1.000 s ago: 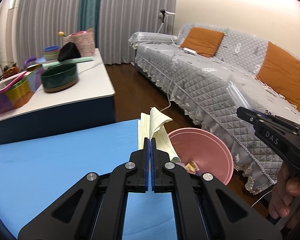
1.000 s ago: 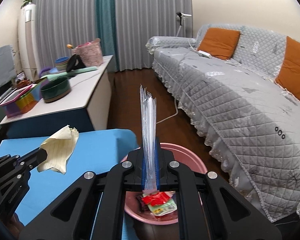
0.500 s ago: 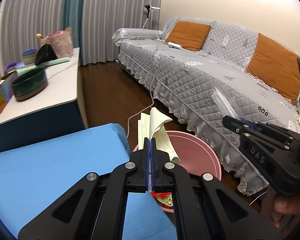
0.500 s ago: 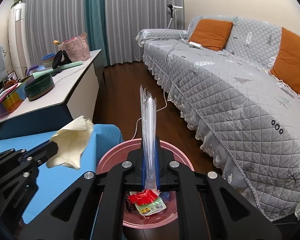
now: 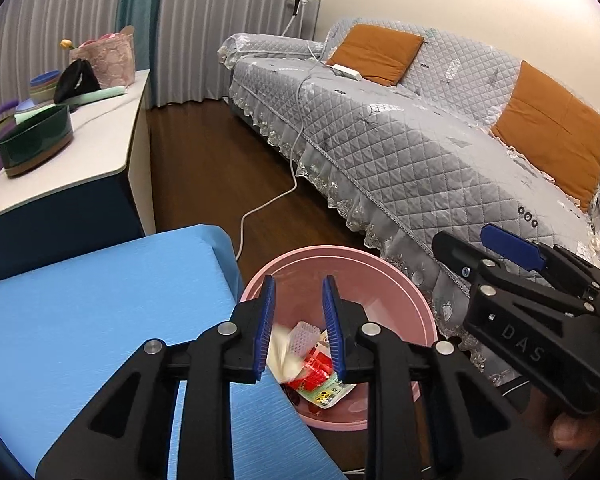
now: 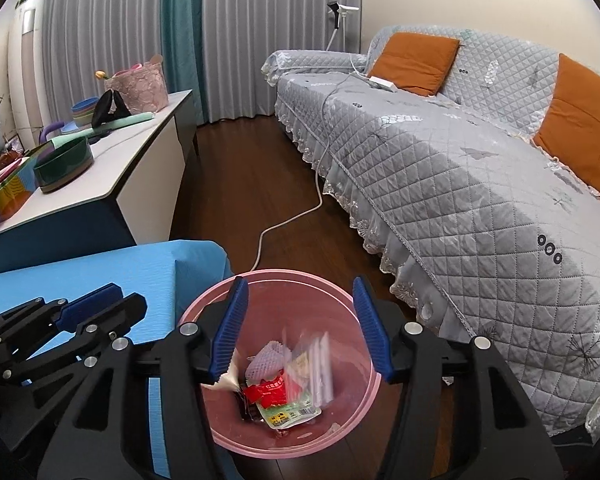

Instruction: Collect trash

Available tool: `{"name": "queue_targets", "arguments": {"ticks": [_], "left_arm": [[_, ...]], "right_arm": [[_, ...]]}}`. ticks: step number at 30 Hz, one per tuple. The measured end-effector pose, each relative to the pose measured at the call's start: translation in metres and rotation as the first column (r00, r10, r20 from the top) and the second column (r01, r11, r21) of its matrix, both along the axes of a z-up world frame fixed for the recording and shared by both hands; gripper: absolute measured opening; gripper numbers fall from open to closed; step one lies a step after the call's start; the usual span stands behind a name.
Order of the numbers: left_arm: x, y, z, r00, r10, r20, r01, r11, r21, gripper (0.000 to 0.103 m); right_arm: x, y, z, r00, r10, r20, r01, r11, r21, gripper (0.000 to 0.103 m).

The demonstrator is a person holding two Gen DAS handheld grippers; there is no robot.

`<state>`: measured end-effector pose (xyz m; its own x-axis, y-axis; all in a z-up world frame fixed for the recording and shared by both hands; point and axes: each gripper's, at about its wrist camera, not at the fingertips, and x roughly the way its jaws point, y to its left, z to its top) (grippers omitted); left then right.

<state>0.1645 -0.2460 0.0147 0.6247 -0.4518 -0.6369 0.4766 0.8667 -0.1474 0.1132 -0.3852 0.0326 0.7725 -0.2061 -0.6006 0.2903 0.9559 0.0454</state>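
A pink bin [image 5: 396, 292] [image 6: 352, 396] stands on the floor at the right end of the blue table [image 5: 80, 320] [image 6: 100, 276]. My left gripper [image 5: 298, 320] is open and empty above the bin. The yellow paper [image 5: 278, 354] [image 6: 226, 378] is falling into it, blurred. My right gripper [image 6: 299, 324] is open and empty above the bin. The clear plastic bag [image 6: 318, 364] is dropping in, blurred. Red and green wrappers [image 6: 284, 398] and a white foam net [image 6: 266, 360] lie in the bin. Each gripper shows in the other's view, the right one [image 5: 496, 248] and the left one [image 6: 100, 308].
A grey quilted sofa [image 5: 420, 152] with orange cushions [image 5: 376, 54] runs along the right. A white cable [image 5: 284, 196] trails over the dark wood floor. A white cabinet [image 5: 84, 152] at the left carries a green bowl [image 5: 34, 146], a black bag and a pink basket.
Both grippers moved over the pink bin and opened. The yellow paper left the left gripper and the clear plastic bag left the right one; both are dropping into the bin.
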Motion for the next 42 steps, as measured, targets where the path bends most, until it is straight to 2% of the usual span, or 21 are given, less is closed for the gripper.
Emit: {"name": "queue_targets", "arguments": {"ticks": [6, 9, 17, 22, 25, 27, 32, 38, 42], "left_arm": [[-0.004, 0.012, 0.005, 1.000, 0.013, 0.005, -0.013, 1.000, -0.013, 0.027], [-0.010, 0.020, 0.010, 1.000, 0.023, 0.021, -0.023, 1.000, -0.019, 0.043], [-0.027, 0.041, 0.031, 0.997, 0.046, 0.062, -0.044, 0.998, -0.042, 0.062], [-0.049, 0.062, 0.048, 0.991, 0.071, 0.115, -0.065, 0.996, -0.055, 0.084], [-0.066, 0.078, 0.056, 0.983, 0.099, 0.153, -0.092, 0.994, -0.055, 0.092], [-0.079, 0.090, 0.061, 0.973, 0.132, 0.187, -0.126, 0.991, -0.044, 0.093], [-0.106, 0.129, 0.065, 0.961, 0.201, 0.190, -0.191, 0.979, -0.070, 0.094], [-0.150, 0.169, 0.066, 0.913, 0.322, 0.251, -0.317, 0.946, -0.062, 0.094], [-0.176, 0.189, 0.063, 0.909, 0.340, 0.243, -0.340, 0.939, -0.044, 0.094]], "right_arm": [[-0.002, 0.002, 0.004, 1.000, -0.001, 0.006, 0.001, 1.000, -0.009, 0.056], [-0.006, 0.004, 0.008, 1.000, 0.001, 0.012, -0.001, 1.000, -0.021, 0.061], [-0.021, 0.004, 0.022, 0.999, -0.019, 0.041, 0.020, 1.000, -0.015, 0.080], [-0.033, 0.012, 0.033, 0.997, -0.017, 0.069, 0.017, 1.000, -0.001, 0.087], [-0.042, 0.025, 0.042, 0.996, -0.010, 0.089, 0.013, 0.999, -0.030, 0.092], [-0.052, 0.032, 0.050, 0.993, -0.005, 0.117, 0.009, 0.999, -0.033, 0.098], [-0.082, 0.051, 0.062, 0.988, 0.003, 0.154, 0.000, 1.000, -0.018, 0.098], [-0.117, 0.080, 0.061, 0.987, 0.033, 0.160, -0.033, 0.999, -0.001, 0.098], [-0.144, 0.108, 0.053, 0.983, 0.076, 0.166, -0.074, 0.997, -0.017, 0.098]]}}
